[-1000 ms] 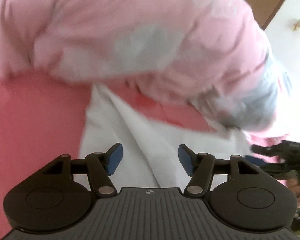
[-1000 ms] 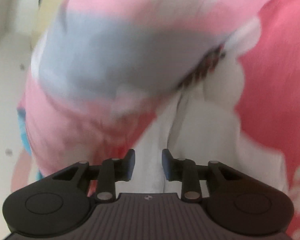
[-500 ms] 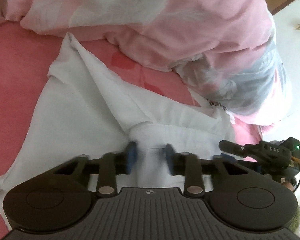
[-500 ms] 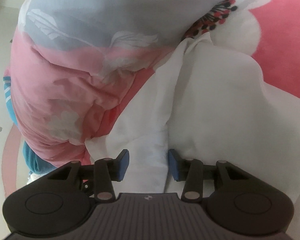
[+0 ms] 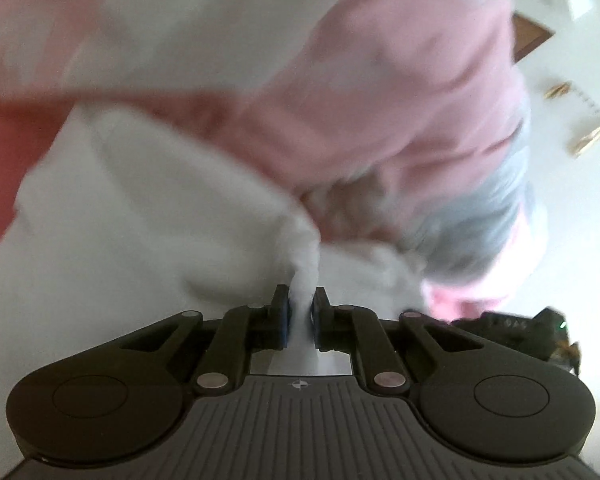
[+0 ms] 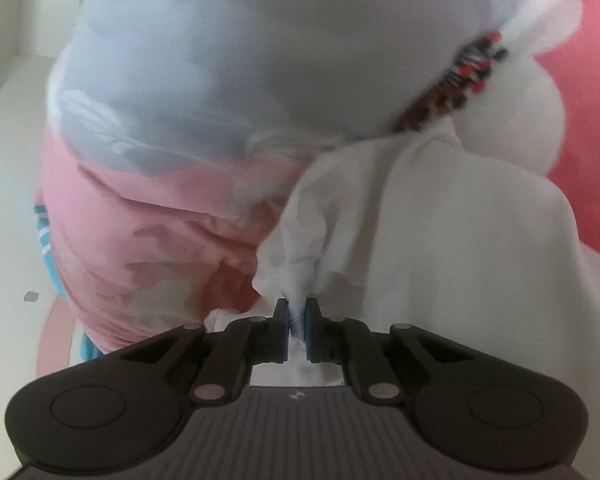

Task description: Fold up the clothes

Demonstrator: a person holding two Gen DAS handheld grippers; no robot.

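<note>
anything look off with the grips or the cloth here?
Nothing damaged. Both grippers are closing on bunched folds of the white garment: left gripper, right gripper. The cloth is gathered and crumpled, not flat, and lies against a pink quilt.

Motion blur smears the pink quilt [image 5: 380, 92] and the white garment [image 5: 132, 216] in the left wrist view, so folds and edges cannot be read. The right gripper [image 5: 512, 328] shows only partly at that frame's right edge. The garment's pinched bunch is hidden between both grippers' pads.
</note>
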